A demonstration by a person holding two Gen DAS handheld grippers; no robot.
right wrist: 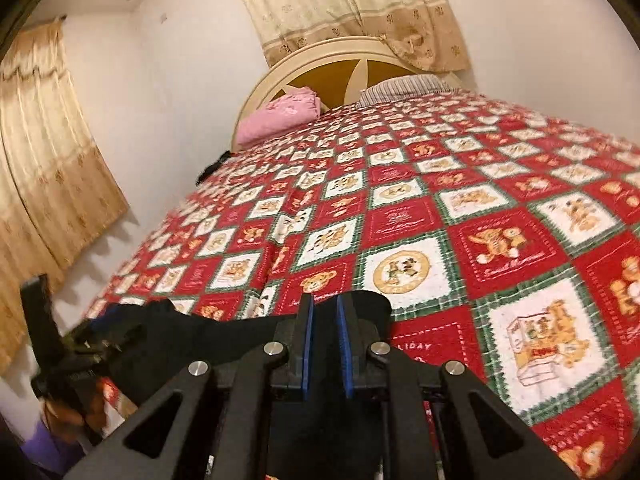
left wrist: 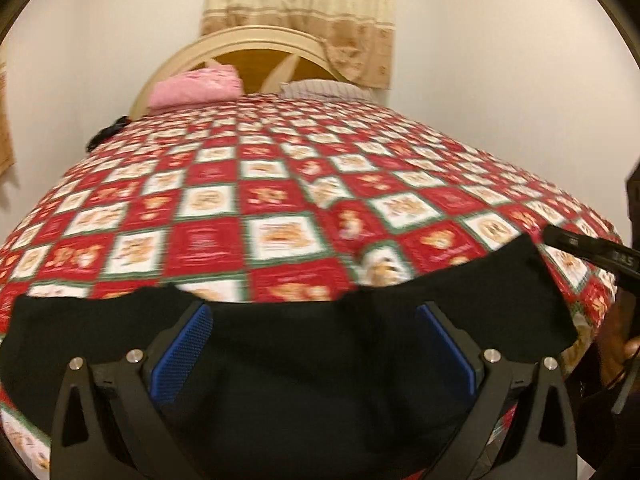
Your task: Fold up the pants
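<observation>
Pants (left wrist: 320,360), black soft cloth, pinched by right gripper (right wrist: 325,312) fingers.

Black pants (left wrist: 304,368) cut off at lower frame edge, quilt (left wrist: 280,184) pattern motion-blurred, dark object (left wrist: 105,134) at bedside unidentifiable.

Pants (left wrist: 304,360) on bedspread (left wrist: 280,200), pillows (left wrist: 196,88) behind.

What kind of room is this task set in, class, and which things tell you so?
Most likely a home bedroom. A bed with a patchwork spread fills the view, pillows lie against a curved headboard, and curtains hang behind it.
</observation>
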